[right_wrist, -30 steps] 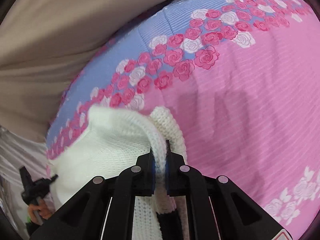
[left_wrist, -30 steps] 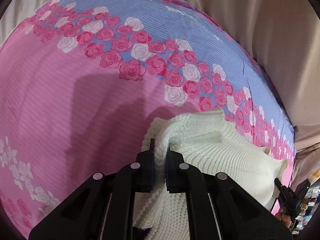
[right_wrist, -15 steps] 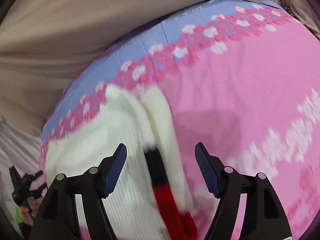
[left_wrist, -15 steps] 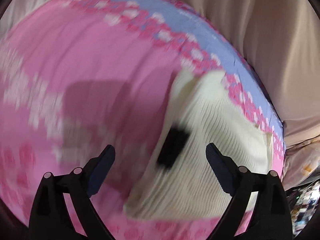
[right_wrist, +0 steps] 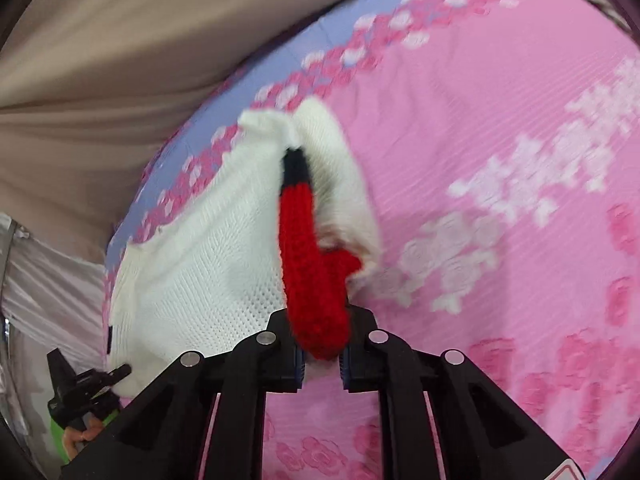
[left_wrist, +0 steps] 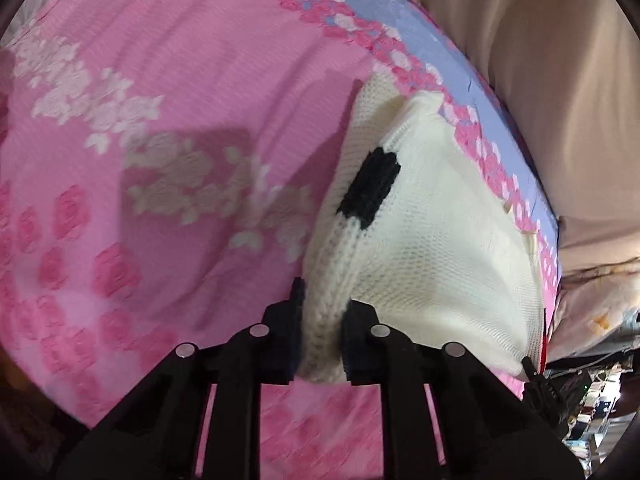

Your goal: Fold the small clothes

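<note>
A small cream knit sweater (left_wrist: pixel 432 240) with a black patch (left_wrist: pixel 370 188) lies on the pink floral bedspread (left_wrist: pixel 160 80). My left gripper (left_wrist: pixel 322 312) is shut on a ribbed cream edge of the sweater nearest me. In the right wrist view the same sweater (right_wrist: pixel 208 248) shows a red and black knit strip (right_wrist: pixel 304 240). My right gripper (right_wrist: pixel 322 344) is shut on the near end of that red strip. Each gripper shows small at the edge of the other's view: the right one (left_wrist: pixel 548 392) and the left one (right_wrist: pixel 80 392).
The bedspread has a lilac band with pink and white roses (left_wrist: pixel 360 12) along its far edge. Beige cloth (left_wrist: pixel 540 60) lies beyond the bed edge. Cluttered items (left_wrist: pixel 592 412) show at the lower right of the left wrist view.
Both grippers let go of the folded sweater, opened wide, pulled back toward the near edge, and have now closed again on the sweater's near edges.
</note>
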Demonstrator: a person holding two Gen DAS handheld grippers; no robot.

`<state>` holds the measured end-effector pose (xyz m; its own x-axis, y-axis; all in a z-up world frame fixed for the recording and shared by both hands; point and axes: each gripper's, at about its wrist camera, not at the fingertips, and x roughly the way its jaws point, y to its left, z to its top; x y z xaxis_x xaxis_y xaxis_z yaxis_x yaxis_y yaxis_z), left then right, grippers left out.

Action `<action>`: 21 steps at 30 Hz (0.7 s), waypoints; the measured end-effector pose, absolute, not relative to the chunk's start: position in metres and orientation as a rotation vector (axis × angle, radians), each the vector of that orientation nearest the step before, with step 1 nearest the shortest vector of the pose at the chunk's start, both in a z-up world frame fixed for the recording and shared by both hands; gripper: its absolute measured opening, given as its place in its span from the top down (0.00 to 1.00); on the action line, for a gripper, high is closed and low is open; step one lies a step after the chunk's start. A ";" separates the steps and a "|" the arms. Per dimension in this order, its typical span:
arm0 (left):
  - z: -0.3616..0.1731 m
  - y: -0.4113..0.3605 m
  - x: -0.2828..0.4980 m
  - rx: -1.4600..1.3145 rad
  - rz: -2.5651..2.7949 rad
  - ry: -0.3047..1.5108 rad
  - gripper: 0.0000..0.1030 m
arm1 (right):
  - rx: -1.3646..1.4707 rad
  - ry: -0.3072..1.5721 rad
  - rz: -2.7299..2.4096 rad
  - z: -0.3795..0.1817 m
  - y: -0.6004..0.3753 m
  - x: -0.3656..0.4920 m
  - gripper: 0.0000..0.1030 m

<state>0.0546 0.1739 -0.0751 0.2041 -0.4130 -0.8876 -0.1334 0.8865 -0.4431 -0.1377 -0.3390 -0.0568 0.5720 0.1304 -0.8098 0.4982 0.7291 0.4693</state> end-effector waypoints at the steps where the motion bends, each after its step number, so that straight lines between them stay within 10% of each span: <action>1: -0.078 0.183 0.046 -0.479 -0.201 1.387 0.91 | 0.740 0.981 -0.245 -0.056 -0.344 -0.151 0.90; 11: -0.100 0.190 -0.011 -0.373 -0.175 1.450 0.86 | 0.782 1.205 -0.237 -0.114 -0.337 -0.241 0.83; 13: -0.074 0.182 0.000 -0.378 -0.217 1.362 0.74 | 0.736 1.210 -0.246 -0.107 -0.335 -0.233 0.73; 15: -0.043 0.170 0.017 -0.345 -0.236 1.237 0.26 | 0.633 1.143 -0.300 -0.075 -0.337 -0.219 0.68; 16: -0.036 0.164 0.026 -0.334 -0.241 1.198 0.18 | 0.579 1.094 -0.311 -0.060 -0.338 -0.212 0.54; 17: -0.031 0.156 0.038 -0.325 -0.255 1.168 0.14 | 0.539 1.043 -0.319 -0.044 -0.338 -0.204 0.40; 21: -0.061 0.100 0.090 -0.241 -0.317 1.200 0.28 | 0.432 0.959 -0.240 -0.027 -0.334 -0.134 0.36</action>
